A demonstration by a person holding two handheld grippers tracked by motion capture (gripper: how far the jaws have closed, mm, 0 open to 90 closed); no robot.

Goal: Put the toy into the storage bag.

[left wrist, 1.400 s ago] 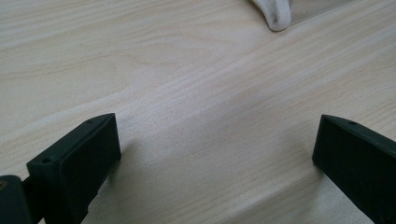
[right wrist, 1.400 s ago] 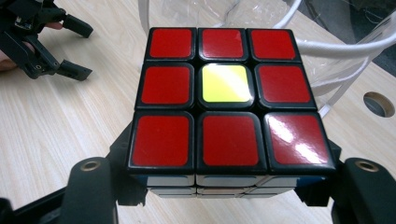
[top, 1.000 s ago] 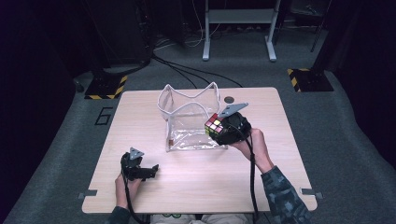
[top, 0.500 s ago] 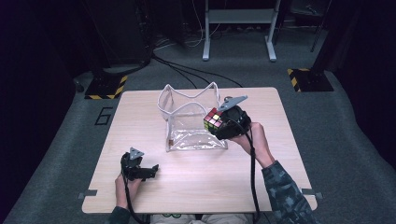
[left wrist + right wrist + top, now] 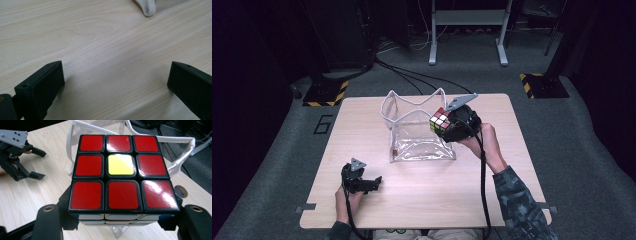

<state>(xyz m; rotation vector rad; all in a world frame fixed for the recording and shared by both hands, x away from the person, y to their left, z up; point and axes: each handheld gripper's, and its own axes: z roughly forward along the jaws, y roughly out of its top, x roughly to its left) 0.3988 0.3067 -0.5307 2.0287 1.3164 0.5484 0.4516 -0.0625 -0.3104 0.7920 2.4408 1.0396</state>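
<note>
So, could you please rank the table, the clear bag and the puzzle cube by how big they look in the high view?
1. Table, largest by far.
2. Clear bag, standing open on it.
3. Puzzle cube, smallest, though it is held up nearer the camera.

A light wooden table (image 5: 377, 210) stands mid-frame on grey carpet (image 5: 272, 165). The room behind is dim. At the upper centre is a grey metal stand (image 5: 467, 20), with black cables (image 5: 412, 75) running across the floor. Yellow-black striped plates (image 5: 326, 93) lie left and right of the table's far edge.
</note>
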